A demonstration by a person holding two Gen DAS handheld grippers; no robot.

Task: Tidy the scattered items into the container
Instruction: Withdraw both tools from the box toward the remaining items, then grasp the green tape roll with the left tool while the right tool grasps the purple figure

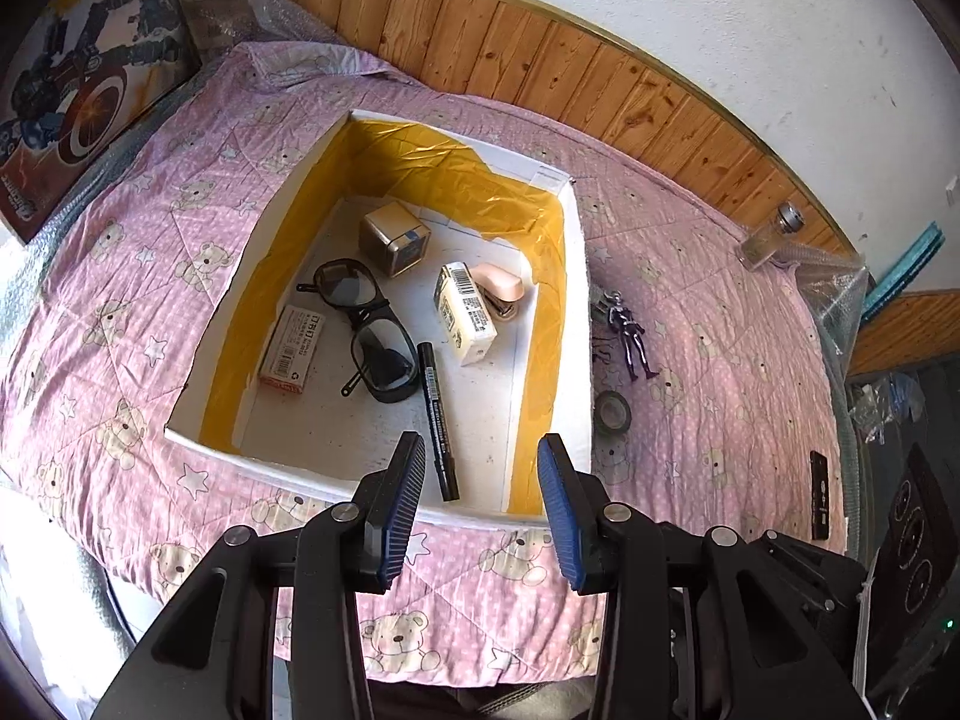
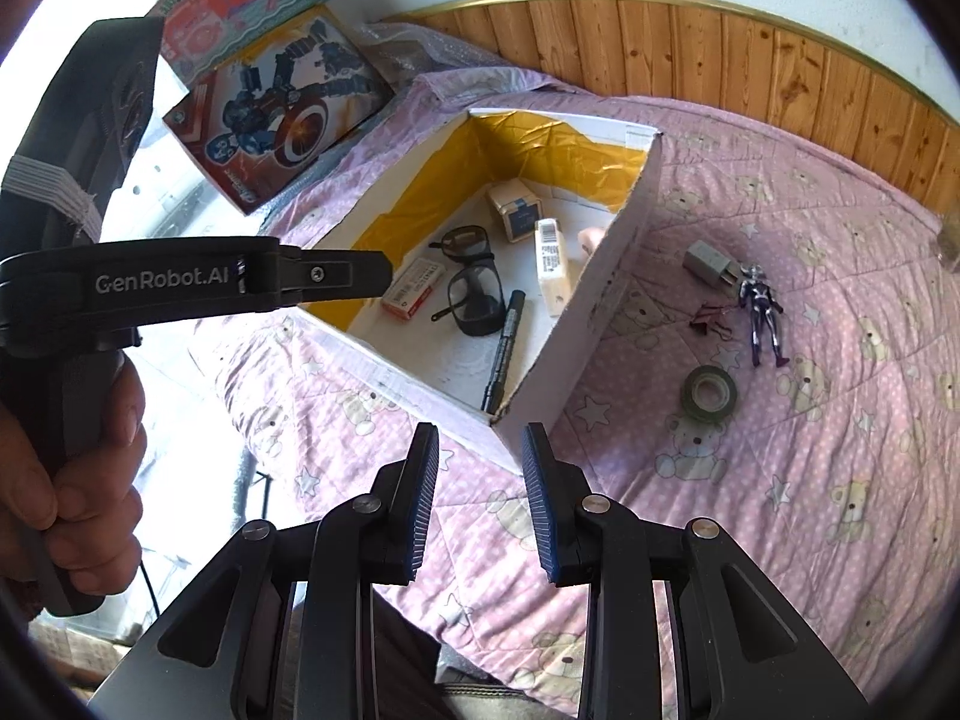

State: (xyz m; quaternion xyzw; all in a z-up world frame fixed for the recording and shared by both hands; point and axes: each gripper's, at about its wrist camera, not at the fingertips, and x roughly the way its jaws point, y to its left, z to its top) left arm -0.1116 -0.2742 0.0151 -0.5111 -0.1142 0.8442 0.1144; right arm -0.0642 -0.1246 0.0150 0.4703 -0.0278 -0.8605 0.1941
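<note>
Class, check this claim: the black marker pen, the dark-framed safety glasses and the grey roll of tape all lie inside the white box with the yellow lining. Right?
Not quite. The grey roll of tape lies outside the white box, on the pink quilt, as the right wrist view shows. The black marker pen and dark-framed safety glasses are inside.

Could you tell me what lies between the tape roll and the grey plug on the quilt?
In the right wrist view, the purple figure and small dark clips lie between the tape roll and grey plug.

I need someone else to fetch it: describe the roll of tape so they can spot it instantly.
Find the white box with the yellow lining on the pink teddy-bear quilt. On the quilt just outside the box, nearest the viewer among the loose items, lies the roll of tape. It is the only dark flat ring; the purple figure beyond it is long and thin.
</note>
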